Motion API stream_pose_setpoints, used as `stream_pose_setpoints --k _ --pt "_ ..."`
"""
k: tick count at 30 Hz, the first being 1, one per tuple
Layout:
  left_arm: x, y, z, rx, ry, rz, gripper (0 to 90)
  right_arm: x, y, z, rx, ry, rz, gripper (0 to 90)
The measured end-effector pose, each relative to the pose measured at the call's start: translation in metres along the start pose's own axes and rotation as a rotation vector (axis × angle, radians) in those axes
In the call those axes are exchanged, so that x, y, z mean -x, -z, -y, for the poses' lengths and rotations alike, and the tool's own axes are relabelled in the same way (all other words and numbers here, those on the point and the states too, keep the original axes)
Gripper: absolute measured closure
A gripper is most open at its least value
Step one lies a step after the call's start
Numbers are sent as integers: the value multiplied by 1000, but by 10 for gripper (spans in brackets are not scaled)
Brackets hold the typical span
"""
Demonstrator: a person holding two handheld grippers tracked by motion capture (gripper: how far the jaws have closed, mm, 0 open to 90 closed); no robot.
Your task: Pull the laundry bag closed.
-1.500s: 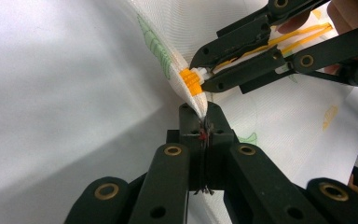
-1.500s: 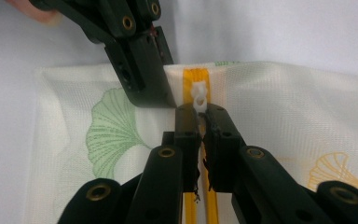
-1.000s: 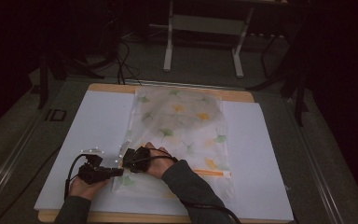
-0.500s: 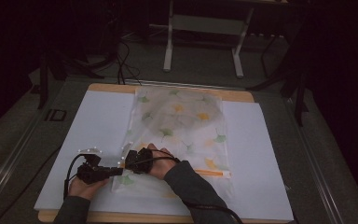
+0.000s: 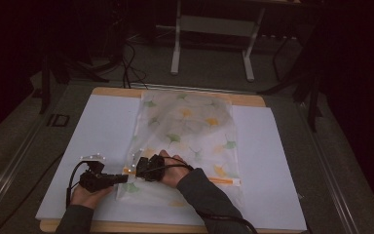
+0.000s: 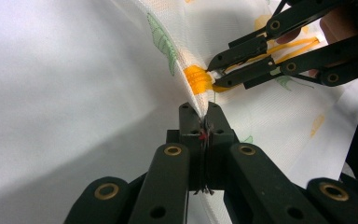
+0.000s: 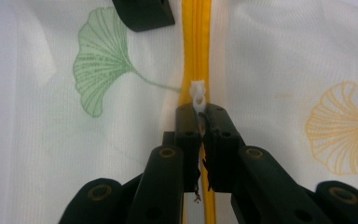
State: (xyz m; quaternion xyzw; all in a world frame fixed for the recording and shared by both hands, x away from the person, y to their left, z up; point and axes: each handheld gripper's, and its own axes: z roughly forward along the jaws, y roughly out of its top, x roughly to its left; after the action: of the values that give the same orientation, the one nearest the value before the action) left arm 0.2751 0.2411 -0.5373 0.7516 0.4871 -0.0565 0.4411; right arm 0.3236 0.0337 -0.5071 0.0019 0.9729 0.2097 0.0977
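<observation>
A white mesh bag [image 5: 190, 131] printed with green and yellow ginkgo leaves lies flat on the white table cover [image 5: 102, 126]. An orange zipper [image 5: 224, 181] runs across its near end. In the left gripper view my left gripper [image 6: 204, 112] is shut on the bag's fabric edge beside the zipper's orange end [image 6: 195, 78]. My right gripper [image 7: 199, 112] is shut on the white zipper pull [image 7: 197, 93], which sits on the orange zipper [image 7: 196, 37]. In the high view the left gripper [image 5: 121, 178] and right gripper [image 5: 139, 168] meet tip to tip at the bag's near left corner.
The white cover lies on a wooden table top [image 5: 112, 91] with bare room left and right of the bag. A metal stand [image 5: 214, 29] and cables [image 5: 126, 63] are on the dark floor beyond the far edge. The right gripper's cable [image 5: 209, 214] trails along the sleeve.
Both grippers keep their hold at the bag's near left corner. The right hand has shifted very slightly to the right.
</observation>
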Motion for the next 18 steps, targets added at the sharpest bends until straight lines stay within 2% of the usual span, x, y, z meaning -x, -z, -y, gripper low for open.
stream_pose_setpoints --k 18 --pt "0 1 0 8 2 -2 891 0 9 9 1 -12 -3 851"
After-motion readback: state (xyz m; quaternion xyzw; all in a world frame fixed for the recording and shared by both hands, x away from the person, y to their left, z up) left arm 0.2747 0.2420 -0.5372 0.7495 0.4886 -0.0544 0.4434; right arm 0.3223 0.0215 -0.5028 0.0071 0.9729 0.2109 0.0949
